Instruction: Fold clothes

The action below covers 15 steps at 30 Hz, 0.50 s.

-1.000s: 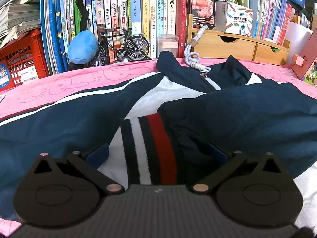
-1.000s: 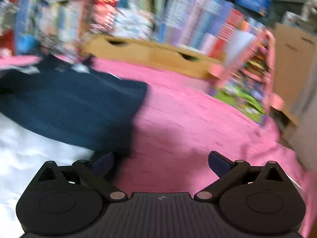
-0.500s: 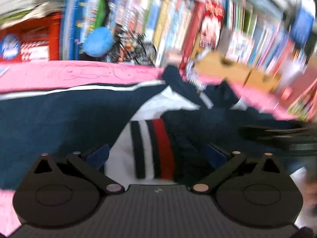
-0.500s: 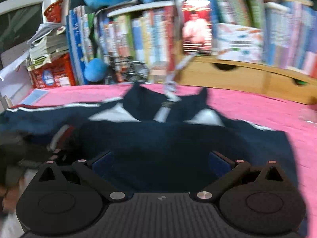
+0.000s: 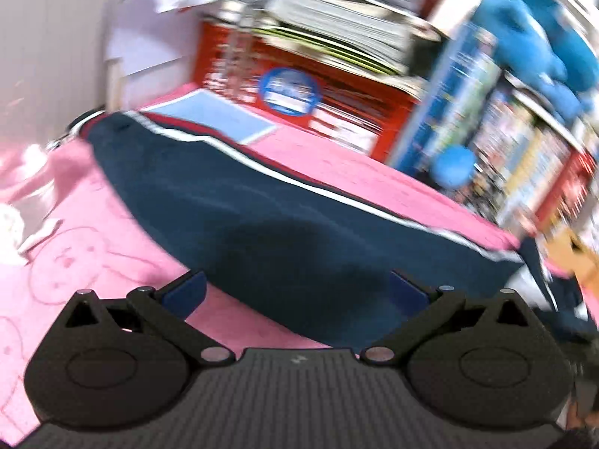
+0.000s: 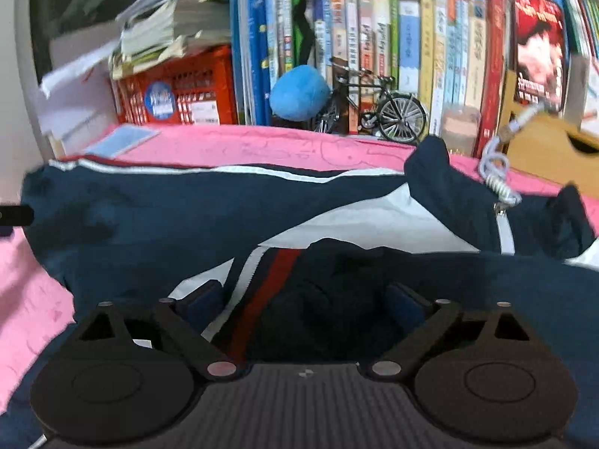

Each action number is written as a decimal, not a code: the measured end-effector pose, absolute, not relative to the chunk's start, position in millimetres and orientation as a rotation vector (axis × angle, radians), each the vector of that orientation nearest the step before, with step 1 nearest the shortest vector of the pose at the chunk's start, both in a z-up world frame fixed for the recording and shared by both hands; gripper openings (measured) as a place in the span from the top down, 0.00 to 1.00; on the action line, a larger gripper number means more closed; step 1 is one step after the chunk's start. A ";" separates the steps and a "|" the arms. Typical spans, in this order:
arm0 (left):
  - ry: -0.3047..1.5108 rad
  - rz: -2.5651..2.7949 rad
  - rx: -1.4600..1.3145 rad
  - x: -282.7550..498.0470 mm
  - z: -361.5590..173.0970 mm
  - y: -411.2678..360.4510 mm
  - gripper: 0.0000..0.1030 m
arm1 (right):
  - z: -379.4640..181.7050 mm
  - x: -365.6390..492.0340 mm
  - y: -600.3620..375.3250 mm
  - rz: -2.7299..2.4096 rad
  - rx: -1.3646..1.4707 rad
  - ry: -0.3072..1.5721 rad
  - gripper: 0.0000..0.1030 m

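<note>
The right hand-held gripper (image 6: 305, 305) hangs low over the jacket (image 6: 187, 220), its jaws spread wide and just now easing inward a little; the striped cuff (image 6: 269, 273) of the sleeve already laid across the chest sits between the pads, but nothing shows them pressing on it. The left hand-held gripper (image 5: 295, 290) is also wide open and empty, angled over the left sleeve (image 5: 262, 205), which lies stretched out flat toward the far left of the pink tabletop (image 5: 75, 243).

The jacket lies front-up across the tabletop, collar (image 6: 434, 172) toward the far side, near the books (image 6: 408, 56) and the toy bicycle (image 6: 378, 112). By my reading, one sleeve is folded in and the other is not; the left sleeve, then the body folds, are left.
</note>
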State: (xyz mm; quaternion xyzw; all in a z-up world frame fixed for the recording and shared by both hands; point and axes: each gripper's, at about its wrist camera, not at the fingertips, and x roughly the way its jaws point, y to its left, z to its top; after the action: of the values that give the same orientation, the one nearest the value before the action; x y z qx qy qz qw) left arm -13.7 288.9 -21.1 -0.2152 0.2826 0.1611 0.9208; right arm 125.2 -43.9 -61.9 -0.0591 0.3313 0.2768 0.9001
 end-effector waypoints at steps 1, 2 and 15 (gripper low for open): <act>0.559 0.353 -0.460 -14.1 -21.2 293.5 0.00 | -62.0 123.8 -42.3 0.568 -0.133 0.681 0.07; 0.536 0.377 -0.472 -13.6 -21.1 296.8 0.00 | -62.2 122.2 -40.4 0.563 -0.145 0.675 0.07; 0.466 0.724 -0.640 27.5 -39.2 381.3 0.00 | -63.2 118.3 -36.9 0.538 -0.165 0.662 0.02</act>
State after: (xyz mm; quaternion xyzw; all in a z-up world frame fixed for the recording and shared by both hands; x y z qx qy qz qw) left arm 27.5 381.3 -39.2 -0.3048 0.2218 0.3449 0.8596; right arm 118.3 -36.9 -63.2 -0.0797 0.3206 0.2604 0.9072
